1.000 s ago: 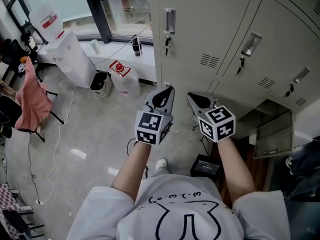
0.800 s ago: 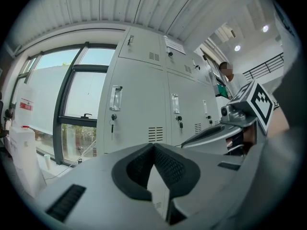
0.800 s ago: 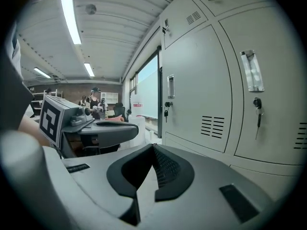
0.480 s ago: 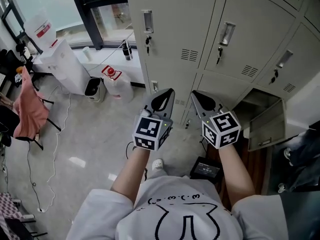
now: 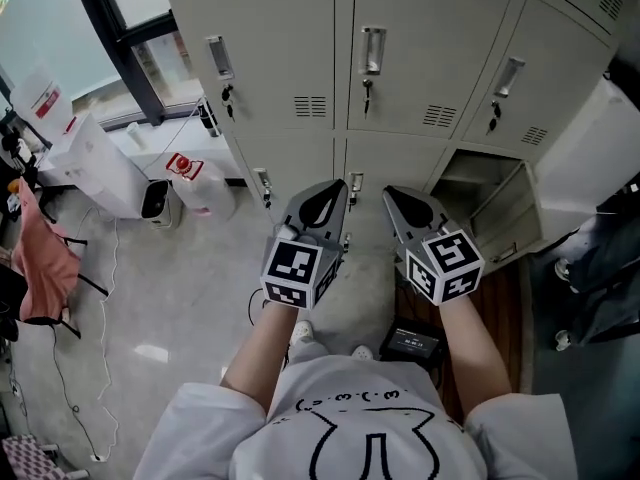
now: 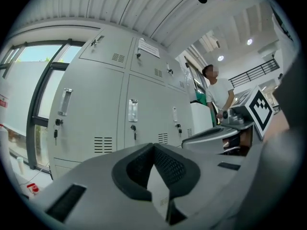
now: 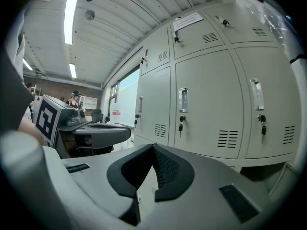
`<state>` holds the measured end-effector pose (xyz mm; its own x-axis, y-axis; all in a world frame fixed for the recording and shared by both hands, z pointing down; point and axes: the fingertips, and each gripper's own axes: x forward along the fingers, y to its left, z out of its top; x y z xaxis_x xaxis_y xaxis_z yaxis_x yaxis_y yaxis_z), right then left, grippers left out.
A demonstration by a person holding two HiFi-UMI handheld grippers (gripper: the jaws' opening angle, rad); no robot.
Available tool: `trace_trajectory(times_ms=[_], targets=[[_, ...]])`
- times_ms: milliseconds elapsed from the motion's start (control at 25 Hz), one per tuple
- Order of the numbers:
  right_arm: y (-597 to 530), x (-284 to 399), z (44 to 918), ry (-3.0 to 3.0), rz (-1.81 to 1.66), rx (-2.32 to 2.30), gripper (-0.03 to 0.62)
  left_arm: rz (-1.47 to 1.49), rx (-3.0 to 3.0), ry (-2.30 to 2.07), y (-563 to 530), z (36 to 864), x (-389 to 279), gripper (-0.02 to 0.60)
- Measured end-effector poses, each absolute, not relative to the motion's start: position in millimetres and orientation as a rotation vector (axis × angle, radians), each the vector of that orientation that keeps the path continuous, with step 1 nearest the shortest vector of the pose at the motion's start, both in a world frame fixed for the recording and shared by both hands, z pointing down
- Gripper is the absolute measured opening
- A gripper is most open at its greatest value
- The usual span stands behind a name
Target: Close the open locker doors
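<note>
A bank of grey lockers (image 5: 400, 78) fills the top of the head view. One bottom-row locker (image 5: 478, 181) at the right stands open, its door (image 5: 512, 220) swung out toward me. My left gripper (image 5: 330, 194) and right gripper (image 5: 396, 198) are held side by side, pointing level at the lower lockers and just left of the open one. Both are shut with nothing between the jaws. The left gripper (image 6: 154, 146) faces closed doors with handles and keys. The right gripper (image 7: 153, 147) faces closed doors too, with a dark opening (image 7: 268, 172) low at the right.
A white cabinet (image 5: 95, 163), a small bin (image 5: 155, 200) and a water jug (image 5: 197, 183) stand by the window at the left. A pink cloth (image 5: 45, 258) hangs on a chair. A black box (image 5: 412, 343) lies by my feet. Another person (image 6: 218, 90) stands beyond the lockers.
I have moved right along the lockers with both grippers, so the open locker now lies close to the right gripper. Both grippers stayed shut.
</note>
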<state>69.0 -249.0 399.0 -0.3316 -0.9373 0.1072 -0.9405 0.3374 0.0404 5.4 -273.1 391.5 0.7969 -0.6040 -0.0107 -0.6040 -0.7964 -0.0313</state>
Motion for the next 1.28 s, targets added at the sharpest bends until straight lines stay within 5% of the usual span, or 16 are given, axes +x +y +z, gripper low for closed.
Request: trace_trajectory(times_ms=[1280], targets=[[-114,254,384,-2.118,0.030,2.211,0.014,0.017,-3.080,0.356,-158,386,213,0.018]])
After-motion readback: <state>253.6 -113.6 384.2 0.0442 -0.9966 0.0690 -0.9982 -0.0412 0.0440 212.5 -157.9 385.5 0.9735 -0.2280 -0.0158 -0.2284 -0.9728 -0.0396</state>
